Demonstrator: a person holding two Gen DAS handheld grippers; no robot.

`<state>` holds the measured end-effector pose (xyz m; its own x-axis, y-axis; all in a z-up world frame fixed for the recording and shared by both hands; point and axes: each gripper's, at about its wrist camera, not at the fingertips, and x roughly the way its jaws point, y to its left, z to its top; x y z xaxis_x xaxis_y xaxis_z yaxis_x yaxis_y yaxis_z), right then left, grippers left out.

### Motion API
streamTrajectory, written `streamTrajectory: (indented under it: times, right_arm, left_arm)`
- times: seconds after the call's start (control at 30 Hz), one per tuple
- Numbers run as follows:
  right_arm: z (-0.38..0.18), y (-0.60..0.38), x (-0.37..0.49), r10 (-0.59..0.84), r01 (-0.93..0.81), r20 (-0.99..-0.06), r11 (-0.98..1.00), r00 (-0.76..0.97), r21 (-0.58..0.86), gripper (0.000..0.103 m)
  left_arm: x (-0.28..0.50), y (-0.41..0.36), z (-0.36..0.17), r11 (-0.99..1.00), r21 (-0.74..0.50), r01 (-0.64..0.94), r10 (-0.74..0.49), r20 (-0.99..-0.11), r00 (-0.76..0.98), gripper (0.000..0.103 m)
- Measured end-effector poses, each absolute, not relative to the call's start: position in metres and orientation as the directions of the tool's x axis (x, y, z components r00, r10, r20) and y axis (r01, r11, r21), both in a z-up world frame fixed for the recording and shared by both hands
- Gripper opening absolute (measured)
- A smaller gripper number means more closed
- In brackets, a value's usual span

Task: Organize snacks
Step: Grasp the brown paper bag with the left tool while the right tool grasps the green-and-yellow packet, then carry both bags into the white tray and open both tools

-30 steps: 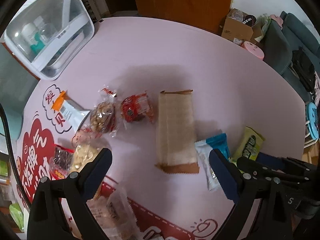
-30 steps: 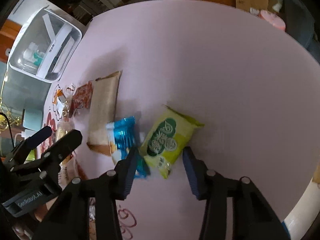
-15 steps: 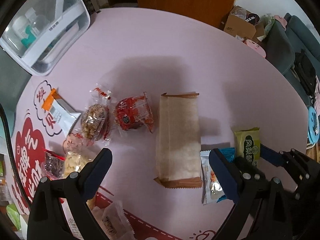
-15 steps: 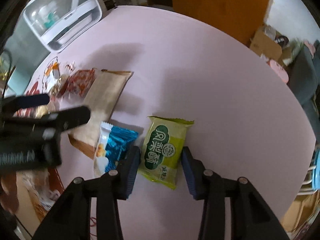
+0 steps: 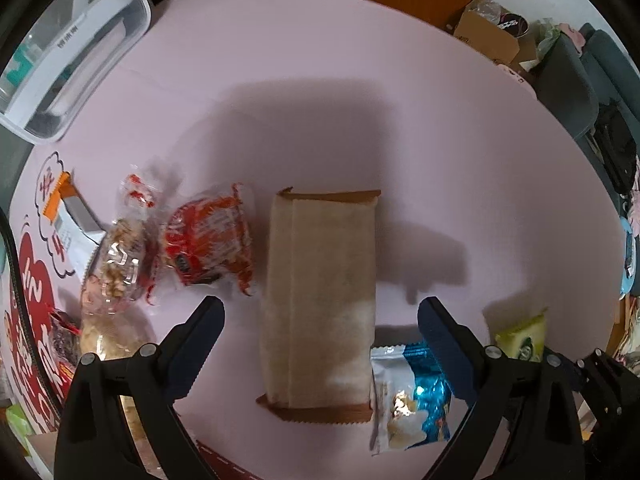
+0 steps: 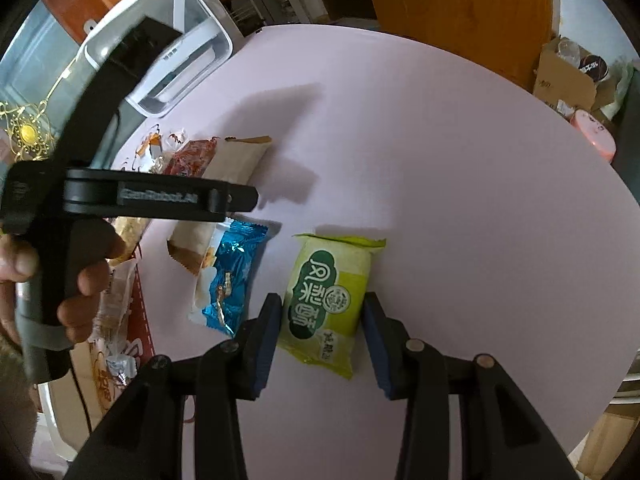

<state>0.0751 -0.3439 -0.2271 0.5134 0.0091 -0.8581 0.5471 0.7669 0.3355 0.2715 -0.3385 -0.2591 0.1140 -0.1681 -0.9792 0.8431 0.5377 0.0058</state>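
Note:
Snack packs lie in a row on the pink round table [image 5: 440, 128]. My left gripper [image 5: 320, 316] is open, its fingers on either side of the long brown paper pack [image 5: 322, 292], above it. A red pack [image 5: 208, 240] and a clear nut pack [image 5: 120, 264] lie left of it; a blue pack [image 5: 412, 396] lies at its right. My right gripper [image 6: 318, 312] is open around the green pack [image 6: 332, 292], with small gaps on both sides. The blue pack [image 6: 228, 276] and the brown pack [image 6: 224, 176] also show in the right wrist view, partly behind the left gripper's body.
A clear white storage box [image 5: 60, 56] stands at the table's far left edge; it also shows in the right wrist view [image 6: 160, 64]. More snack packs and a red-printed mat [image 5: 32, 300] lie at the left. A cardboard box [image 6: 568, 80] and chairs stand beyond the table.
My left gripper has moved right and lower until it straddles the brown pack. My right gripper has moved in around the green pack, which now lies straight between its fingers.

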Motion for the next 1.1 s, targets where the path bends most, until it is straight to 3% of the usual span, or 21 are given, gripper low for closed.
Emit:
streamTrajectory:
  times: [0.1,0.17,0.2,0.53,0.73,1.1]
  right_arm:
    - [-0.225,-0.342,0.075,0.007,0.540,-0.861,0.776,0.508,0.325,0.041]
    - [-0.223,-0.338,0.076,0.009,0.531,-0.861,0.783,0.509,0.323,0.041]
    - [-0.222,-0.335,0.077,0.008,0.526,-0.861,0.789,0.509,0.318,0.041]
    - [-0.195,-0.305,0.071,-0.038,0.460,-0.852,0.854,0.522,0.244,0.041]
    - [-0.175,-0.282,0.063,-0.028,0.425,-0.829,0.868,0.559,0.257,0.041]
    - [-0.140,-0.206,0.060,0.037,0.294,-0.777,0.913,0.628,0.281,0.041]
  left_arm:
    - [0.274,-0.340,-0.266,0.549,-0.016,0.835,-0.161,-0.983,0.087,0.079]
    - [0.275,-0.340,-0.262,0.556,-0.014,0.831,-0.167,-0.981,0.095,0.057]
    - [0.275,-0.339,-0.260,0.554,-0.026,0.832,-0.176,-0.981,0.086,0.054]
    - [0.272,-0.300,-0.248,0.610,-0.014,0.793,-0.180,-0.976,0.122,0.053]
    - [0.259,-0.260,-0.195,0.615,-0.006,0.788,-0.242,-0.953,0.182,0.053]
    - [0.210,-0.106,-0.099,0.701,-0.030,0.712,-0.291,-0.924,0.248,0.053]
